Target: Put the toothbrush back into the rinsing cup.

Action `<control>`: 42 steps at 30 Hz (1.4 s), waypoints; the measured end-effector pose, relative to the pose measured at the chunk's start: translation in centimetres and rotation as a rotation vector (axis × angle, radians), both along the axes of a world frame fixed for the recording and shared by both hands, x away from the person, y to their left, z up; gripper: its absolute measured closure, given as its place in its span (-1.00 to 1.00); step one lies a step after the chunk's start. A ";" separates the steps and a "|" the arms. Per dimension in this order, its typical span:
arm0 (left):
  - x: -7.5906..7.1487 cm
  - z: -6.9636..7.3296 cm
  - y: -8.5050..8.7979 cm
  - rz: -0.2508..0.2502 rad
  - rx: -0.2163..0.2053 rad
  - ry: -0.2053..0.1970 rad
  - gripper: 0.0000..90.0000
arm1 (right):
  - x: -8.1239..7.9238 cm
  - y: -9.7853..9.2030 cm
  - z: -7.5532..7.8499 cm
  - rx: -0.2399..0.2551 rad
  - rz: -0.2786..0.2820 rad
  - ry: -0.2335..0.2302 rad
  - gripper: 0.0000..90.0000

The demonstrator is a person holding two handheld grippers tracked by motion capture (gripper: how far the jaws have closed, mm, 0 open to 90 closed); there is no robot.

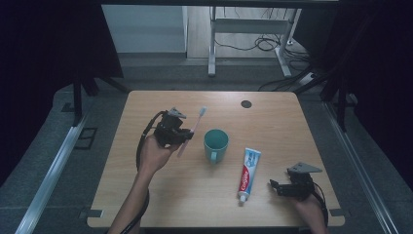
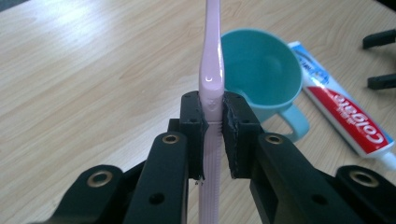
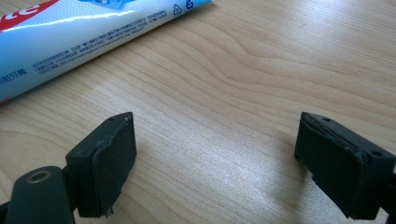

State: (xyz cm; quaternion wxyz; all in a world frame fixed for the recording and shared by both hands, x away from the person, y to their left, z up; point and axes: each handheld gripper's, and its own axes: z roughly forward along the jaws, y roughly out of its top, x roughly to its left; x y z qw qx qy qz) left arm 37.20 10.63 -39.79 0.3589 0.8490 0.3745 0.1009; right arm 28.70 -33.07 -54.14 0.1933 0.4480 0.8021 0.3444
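Observation:
A pink toothbrush is clamped in my left gripper, held above the table just left of the teal cup. In the left gripper view the pads press on both sides of the toothbrush handle, which rises upright past the cup. My left gripper is shut on it. A toothpaste tube lies flat to the right of the cup, cap toward the near edge. My right gripper rests low near the table's front right, open, with bare wood between its jaws; the toothpaste tube lies beyond it.
The wooden table has a dark round cable hole near its far edge. Metal desk legs and cables stand on the floor behind. Dark curtains flank both sides.

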 end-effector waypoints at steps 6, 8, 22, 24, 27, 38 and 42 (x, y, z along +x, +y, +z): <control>0.1 0.4 -0.5 0.000 -0.036 -0.028 0.76 | 0.0 0.0 0.0 0.000 0.000 0.000 -0.73; 0.1 0.5 -0.6 -0.002 -0.050 -0.038 0.76 | 0.0 0.0 0.0 0.000 -0.001 0.000 -0.73; 0.5 1.2 -1.6 0.003 -0.128 -0.093 0.76 | 0.0 0.0 0.0 -0.001 0.000 -0.001 -0.73; 0.6 1.3 -1.8 0.001 -0.135 -0.100 0.76 | 0.0 0.0 0.0 0.000 0.000 0.000 -0.73; 0.7 1.3 -2.3 0.001 -0.145 -0.108 0.76 | 0.0 0.0 0.0 0.000 0.000 0.000 -0.73; 1.1 1.6 -3.9 -0.004 -0.171 -0.146 0.76 | 0.0 0.0 0.0 0.000 0.000 -0.001 -0.73; 1.4 1.5 -4.6 -0.008 -0.181 -0.150 0.76 | 0.0 0.0 0.0 -0.001 0.000 -0.001 -0.73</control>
